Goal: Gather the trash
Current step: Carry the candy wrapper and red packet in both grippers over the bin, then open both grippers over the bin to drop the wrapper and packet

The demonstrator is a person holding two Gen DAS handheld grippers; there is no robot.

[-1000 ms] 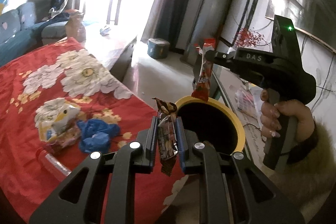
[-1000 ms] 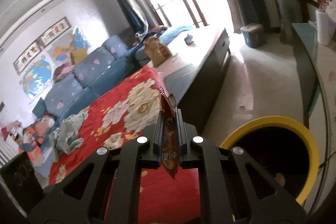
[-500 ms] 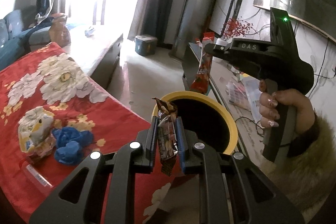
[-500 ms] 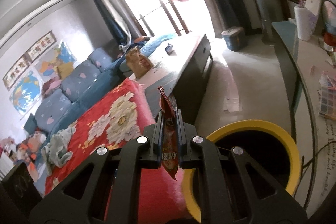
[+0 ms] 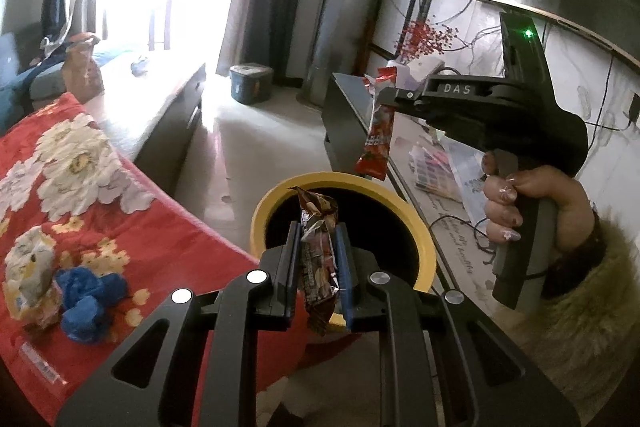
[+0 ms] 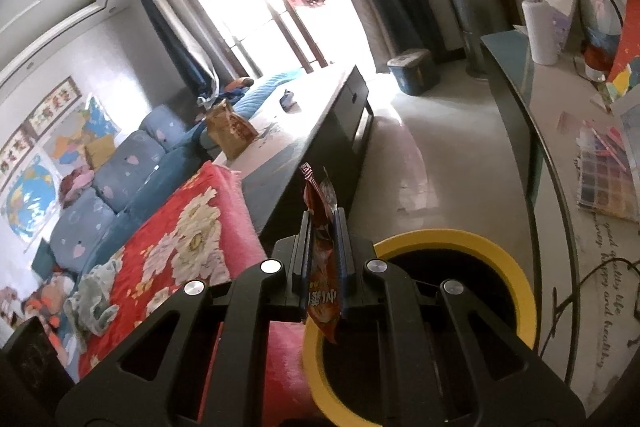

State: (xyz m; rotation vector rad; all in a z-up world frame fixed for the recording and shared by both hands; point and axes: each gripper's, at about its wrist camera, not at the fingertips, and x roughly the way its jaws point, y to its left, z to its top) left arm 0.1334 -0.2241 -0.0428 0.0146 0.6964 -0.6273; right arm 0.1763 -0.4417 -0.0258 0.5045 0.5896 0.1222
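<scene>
Wrappers hang from both grippers above a yellow-rimmed trash bin (image 5: 424, 251). At lower centre of the left wrist view, the left gripper (image 5: 318, 263) pinches a brown snack wrapper (image 5: 318, 267) between its pads, the crumpled top sticking up over the bin's dark mouth. To the upper right of that view, the right gripper (image 5: 390, 97), held by a hand (image 5: 536, 211) in a furry sleeve (image 5: 580, 307), is clamped on a red snack packet (image 5: 378, 135) that dangles just over the bin's far rim. In the right wrist view the same red packet sits upright between the pressed-together fingers (image 6: 306, 251), with the bin at lower right. At the left of the left wrist view, a red floral blanket (image 5: 80, 163) carries a crumpled blue piece of trash (image 5: 86, 299) and a pale wrapper (image 5: 30, 271) just beside it.
</scene>
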